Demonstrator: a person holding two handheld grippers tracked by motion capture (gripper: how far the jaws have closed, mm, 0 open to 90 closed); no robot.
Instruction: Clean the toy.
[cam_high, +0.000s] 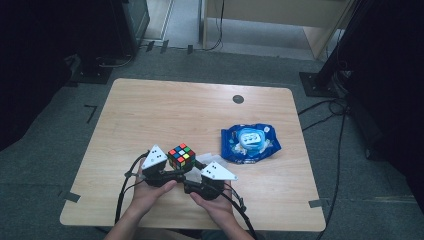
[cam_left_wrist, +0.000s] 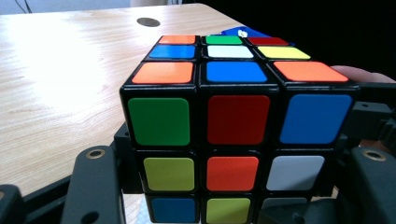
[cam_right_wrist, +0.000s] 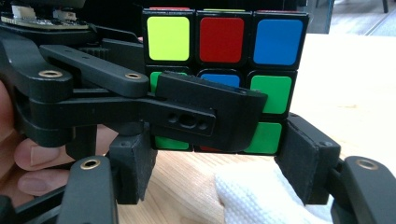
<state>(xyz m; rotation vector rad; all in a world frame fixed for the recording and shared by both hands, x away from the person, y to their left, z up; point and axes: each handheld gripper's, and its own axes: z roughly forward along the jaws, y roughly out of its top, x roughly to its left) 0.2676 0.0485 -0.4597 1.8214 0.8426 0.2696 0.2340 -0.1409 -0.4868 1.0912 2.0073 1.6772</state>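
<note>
A scrambled Rubik's cube (cam_high: 181, 156) is held just above the near middle of the wooden table (cam_high: 150, 110). My left gripper (cam_high: 171, 164) comes at it from the left and is shut on it. In the left gripper view the cube (cam_left_wrist: 229, 116) stands between the two black jaws, which press on its lower sides. My right gripper (cam_high: 196, 167) reaches in from the right. In the right gripper view its pads (cam_right_wrist: 303, 158) lie against both sides of the cube's (cam_right_wrist: 224, 42) bottom layer. The left gripper's jaw crosses in front of the cube's middle row there.
A blue snack packet (cam_high: 251, 142) lies to the right of the cube. Under the grippers a white cloth (cam_right_wrist: 252, 196) lies on the table. A round dark grommet (cam_high: 238, 99) sits near the far edge. Cables trail back from both grippers.
</note>
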